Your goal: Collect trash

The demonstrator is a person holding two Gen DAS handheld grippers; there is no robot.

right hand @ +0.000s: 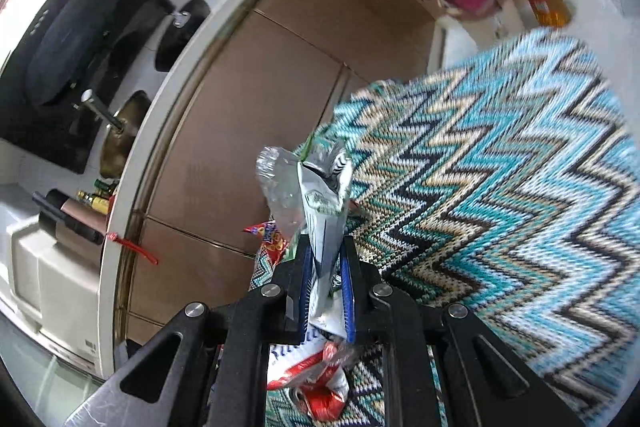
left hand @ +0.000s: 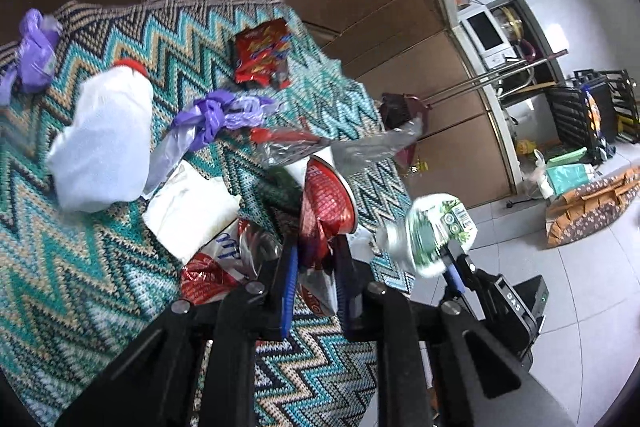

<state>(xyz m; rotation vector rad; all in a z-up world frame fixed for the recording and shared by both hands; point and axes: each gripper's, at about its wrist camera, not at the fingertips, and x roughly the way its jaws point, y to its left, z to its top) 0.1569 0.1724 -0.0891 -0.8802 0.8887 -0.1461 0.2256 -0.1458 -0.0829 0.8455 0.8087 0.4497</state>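
Between left jaws: left gripper pinching a red foil wrapper, lifted off the zigzag mat.
Between right jaws: right gripper pressed onto a green-and-white packet, held clear of the mat; same packet shows blurred to the right of the left jaws.
Just under left jaws: crumpled red-white wrappers, white pouch.
Ahead of left jaws: clear film, purple bag, white bottle with red cap.
Farther ahead: red snack bag, second purple bag.
Beyond mat edge: dustpan.
Progress (judgement): early; two pieces in grip, most litter uncollected, no bin visible.
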